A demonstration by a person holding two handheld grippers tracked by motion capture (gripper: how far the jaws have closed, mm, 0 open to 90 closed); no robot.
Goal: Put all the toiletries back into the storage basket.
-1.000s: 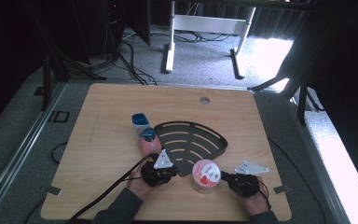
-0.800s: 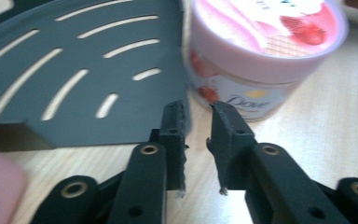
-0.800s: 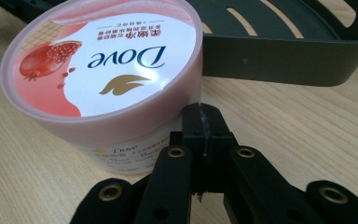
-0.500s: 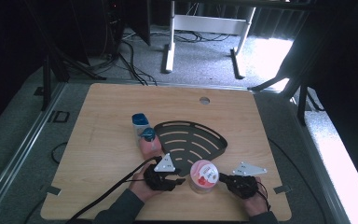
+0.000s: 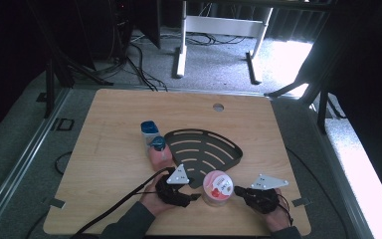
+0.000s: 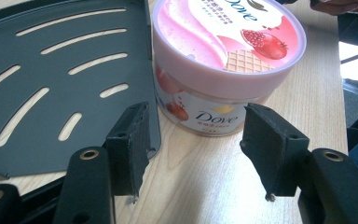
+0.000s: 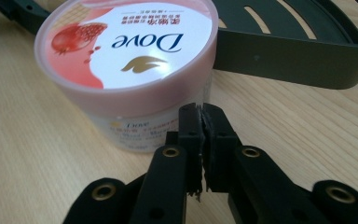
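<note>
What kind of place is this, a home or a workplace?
Probably a lab or recording room, not a home. A bare wooden table stands on grey carpet, loose cables run across the floor, and a white desk frame stands behind.

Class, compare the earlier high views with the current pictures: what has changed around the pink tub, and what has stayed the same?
The left gripper has just been opening its jaws; they now stand apart, short of the pink Dove tub, pressing nothing. Its hand barely shifted. The right gripper stays shut beside the tub, holding nothing. The tub, the black slotted shelf and the two bottles lie as before.
</note>
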